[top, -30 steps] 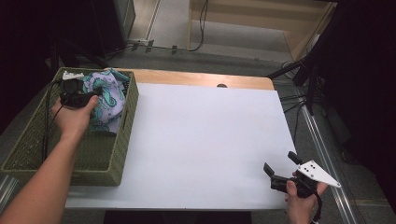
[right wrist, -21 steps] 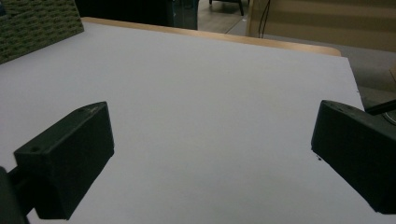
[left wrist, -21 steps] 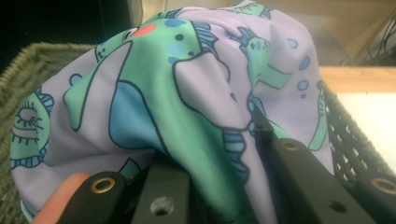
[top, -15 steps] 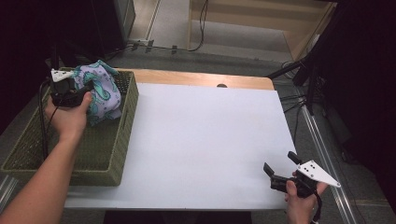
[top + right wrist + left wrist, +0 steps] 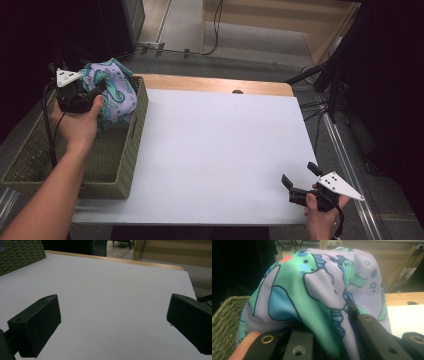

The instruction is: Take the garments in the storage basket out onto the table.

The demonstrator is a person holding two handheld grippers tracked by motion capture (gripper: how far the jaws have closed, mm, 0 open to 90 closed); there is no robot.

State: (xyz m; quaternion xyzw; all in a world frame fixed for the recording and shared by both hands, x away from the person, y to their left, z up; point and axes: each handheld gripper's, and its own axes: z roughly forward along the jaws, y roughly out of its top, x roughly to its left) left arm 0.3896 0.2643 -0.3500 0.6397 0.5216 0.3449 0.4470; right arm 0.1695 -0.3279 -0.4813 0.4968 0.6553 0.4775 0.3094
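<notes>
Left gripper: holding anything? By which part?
Yes. The left gripper is shut on the patterned cloth, pinching a bunched fold of it; which edge or corner can't be told. The cloth hangs above the green basket.

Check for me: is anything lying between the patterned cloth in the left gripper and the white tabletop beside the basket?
Only the basket's near wall. The left gripper holds the patterned cloth over the basket's far end, its lower folds hanging inside the rim. The white tabletop past that wall is bare; the right gripper waits open at its near right corner.
</notes>
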